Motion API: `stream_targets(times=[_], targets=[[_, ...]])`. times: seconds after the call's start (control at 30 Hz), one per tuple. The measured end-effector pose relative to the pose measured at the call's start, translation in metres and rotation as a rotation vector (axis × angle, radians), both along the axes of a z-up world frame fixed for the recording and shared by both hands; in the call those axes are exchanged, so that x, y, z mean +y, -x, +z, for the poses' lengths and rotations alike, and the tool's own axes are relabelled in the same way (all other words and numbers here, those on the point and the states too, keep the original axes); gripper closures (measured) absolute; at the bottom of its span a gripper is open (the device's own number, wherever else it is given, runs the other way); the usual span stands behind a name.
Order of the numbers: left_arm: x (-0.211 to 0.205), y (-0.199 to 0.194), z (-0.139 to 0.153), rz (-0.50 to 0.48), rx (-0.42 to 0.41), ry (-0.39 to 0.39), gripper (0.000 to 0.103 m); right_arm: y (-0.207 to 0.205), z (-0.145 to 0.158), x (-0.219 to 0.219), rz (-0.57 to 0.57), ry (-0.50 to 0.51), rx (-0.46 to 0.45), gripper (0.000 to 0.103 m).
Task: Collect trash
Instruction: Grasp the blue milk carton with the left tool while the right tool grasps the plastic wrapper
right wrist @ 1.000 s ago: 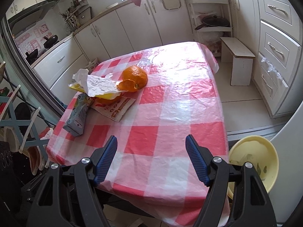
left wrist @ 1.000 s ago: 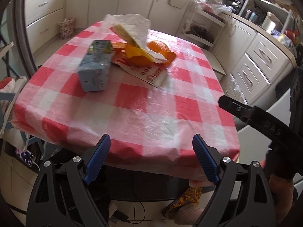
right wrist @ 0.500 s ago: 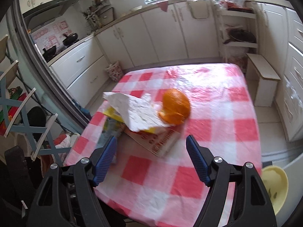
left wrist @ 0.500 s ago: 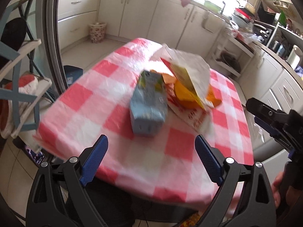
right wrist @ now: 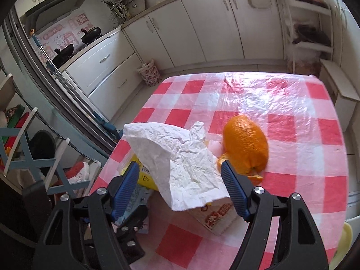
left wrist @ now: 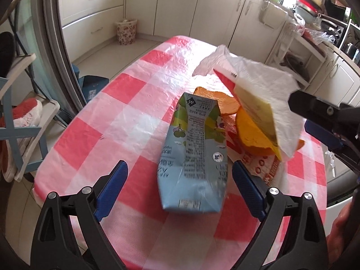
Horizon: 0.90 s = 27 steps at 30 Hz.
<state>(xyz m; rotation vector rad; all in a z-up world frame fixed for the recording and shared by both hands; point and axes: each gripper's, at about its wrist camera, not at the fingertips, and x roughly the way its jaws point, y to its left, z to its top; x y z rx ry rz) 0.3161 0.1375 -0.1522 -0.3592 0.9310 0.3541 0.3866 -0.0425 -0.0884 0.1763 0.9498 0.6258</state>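
Note:
A flattened light-blue drink carton [left wrist: 193,155] lies on the red-and-white checked table [left wrist: 126,112], between the blue fingers of my open left gripper [left wrist: 177,180]. Beside it lie orange peel [left wrist: 254,132], a yellow packet [left wrist: 256,110] and a crumpled white tissue [left wrist: 265,78] over a printed wrapper [left wrist: 267,168]. In the right wrist view my open right gripper [right wrist: 180,189] straddles the near end of the tissue [right wrist: 180,157], with the orange peel [right wrist: 246,144] just past its right finger. The carton [right wrist: 135,202] is mostly hidden behind its left finger.
White cabinets line the far walls. A floral waste basket [left wrist: 126,31] stands on the floor by them, also seen in the right wrist view [right wrist: 149,73]. A blue rack with shoes [left wrist: 20,121] stands left of the table. A yellow bowl's rim [right wrist: 346,238] shows at lower right.
Both grippers have moved in over the table towards the trash pile. The carton now lies between my left fingers, and the tissue between my right fingers. Both stay open.

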Motion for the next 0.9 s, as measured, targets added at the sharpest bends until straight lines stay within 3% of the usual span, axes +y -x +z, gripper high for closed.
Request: stream_targets(times=[0.03, 0.1, 0.17, 0.2, 0.23, 0.27, 0.53, 0.9], targets=[[0.001, -0.004, -0.003, 0.002, 0.008, 0.006, 0.013, -0.001, -0.001, 0.005, 0.009, -0.008, -0.006, 0.034], [0.003, -0.010, -0.009, 0.002, 0.017, 0.022, 0.013, -0.003, 0.000, 0.012, 0.030, -0.015, -0.007, 0.055], [0.005, -0.013, -0.012, 0.001, 0.019, 0.028, 0.016, -0.004, -0.002, 0.020, 0.062, -0.023, 0.009, 0.092], [0.006, -0.015, -0.013, -0.002, 0.019, 0.031, 0.026, -0.004, -0.001, 0.021, 0.069, -0.025, 0.007, 0.097], [0.007, -0.016, -0.015, -0.013, 0.021, 0.045, 0.042, -0.002, 0.001, 0.021, 0.073, -0.026, -0.005, 0.098], [0.008, -0.017, -0.015, -0.012, 0.022, 0.043, 0.045, 0.000, 0.004, 0.020, 0.076, -0.038, -0.018, 0.100], [0.018, 0.006, -0.005, 0.005, -0.030, 0.064, 0.045, 0.016, 0.051, -0.019, 0.069, -0.197, -0.119, 0.100], [-0.002, 0.059, 0.018, -0.062, -0.087, 0.075, 0.046, 0.050, 0.100, -0.110, -0.023, -0.278, -0.229, 0.100]])
